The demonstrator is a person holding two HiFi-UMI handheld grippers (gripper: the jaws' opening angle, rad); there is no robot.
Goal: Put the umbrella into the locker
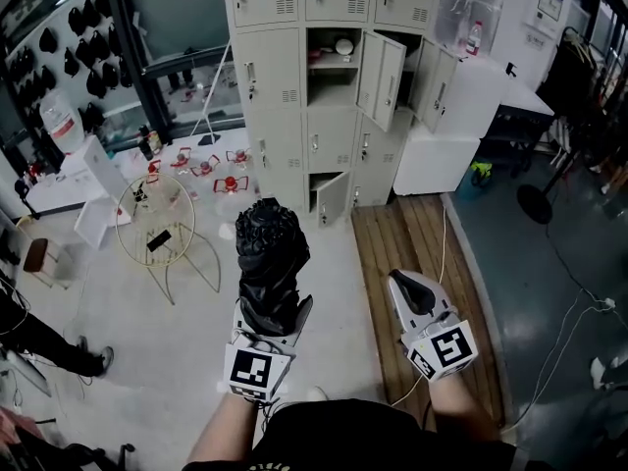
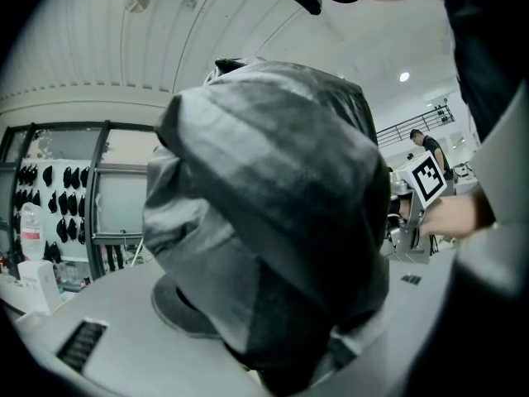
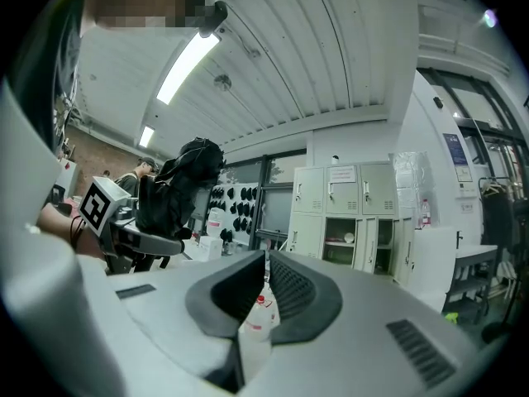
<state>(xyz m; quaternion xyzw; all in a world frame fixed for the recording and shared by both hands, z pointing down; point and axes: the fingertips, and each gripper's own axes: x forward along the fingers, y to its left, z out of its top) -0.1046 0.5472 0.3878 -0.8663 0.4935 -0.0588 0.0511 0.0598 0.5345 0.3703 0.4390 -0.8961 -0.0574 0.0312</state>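
Note:
A folded black umbrella [image 1: 270,258] stands upright in my left gripper [image 1: 267,314], whose jaws are shut on its lower part. In the left gripper view the umbrella [image 2: 273,197] fills most of the picture and hides the jaws' tips. My right gripper [image 1: 413,297] is to the right of it at about the same height, shut with nothing in it; its pads [image 3: 285,288] stand almost together. The grey lockers [image 1: 334,86] are ahead across the floor, and several doors hang open, one on a compartment [image 1: 334,72] with a shelf. The right gripper view shows the lockers [image 3: 347,213] and the umbrella [image 3: 186,188].
A round wire-frame table [image 1: 157,229] stands on the floor at the left, with small red items [image 1: 211,165] beyond it. A wooden strip [image 1: 412,253] runs towards a white cabinet [image 1: 446,150]. Cables [image 1: 569,332] lie at the right. A person's leg [image 1: 49,346] is at the far left.

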